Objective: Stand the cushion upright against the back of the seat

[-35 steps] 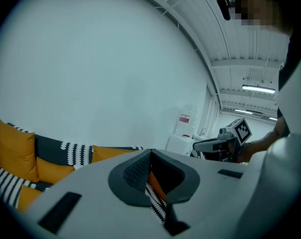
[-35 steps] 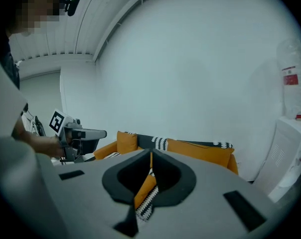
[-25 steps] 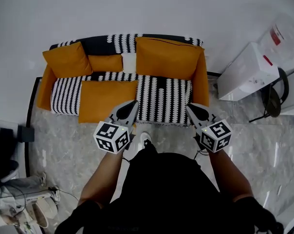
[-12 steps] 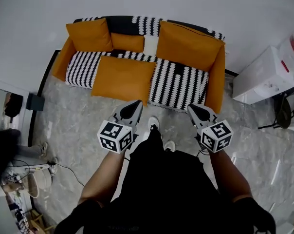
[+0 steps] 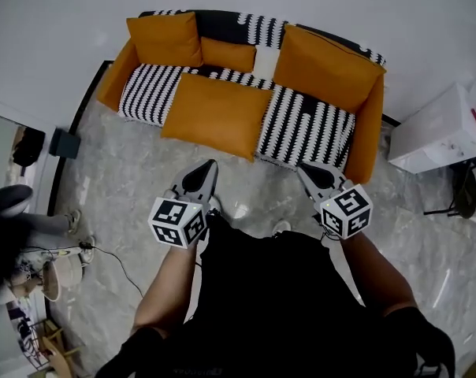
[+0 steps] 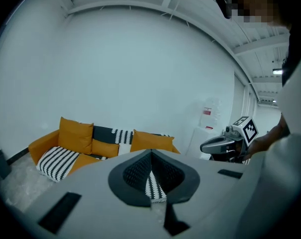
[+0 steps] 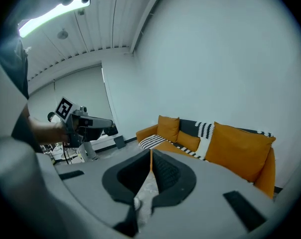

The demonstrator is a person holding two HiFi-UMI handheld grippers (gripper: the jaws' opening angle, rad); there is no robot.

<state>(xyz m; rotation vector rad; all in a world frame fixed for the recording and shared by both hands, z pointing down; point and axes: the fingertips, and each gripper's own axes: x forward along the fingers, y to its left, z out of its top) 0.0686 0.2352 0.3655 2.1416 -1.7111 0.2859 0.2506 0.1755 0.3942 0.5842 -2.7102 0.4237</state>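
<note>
Big orange cushion (image 5: 217, 116) lies flat on the sofa (image 5: 366, 132) seat, broad face up, approx. mid-seat. The black-and-white striped cover (image 5: 305, 128) shows on both sides of it. Its long axis runs left-right, along the sofa's length and roughly parallel w/ the seat front. Short axis runs near-far. Near edge reaches about the seat's front edge. Far edge lies close below the back cushions and isn't leaning on them, so it's not upright.

Standing upright against the back:
- left back cushion (image 5: 164, 39), orange, at far left
- small back cushion (image 5: 228, 54), orange, just right of it
- white pillow (image 5: 262, 57), next along
- right back cushion (image 5: 326, 68), large and orange, filling the right end

Left gripper (image 5: 210, 166): jaws clenched together, nothing btwn them. It hovers over the marble floor (image 5: 128, 187) on the near side of the sofa. Tip points toward the flat cushion's near edge, close to it but apart.

Right gripper (image 5: 306, 170): jaws also pressed together, empty. It hangs just near of the striped seat's front, right of the flat cushion, no contact. The two grippers are well apart, one on each side of the person's body.

White box (image 5: 439, 128) sits right of the sofa. Small black box (image 5: 65, 142) is on the floor at left.
</note>
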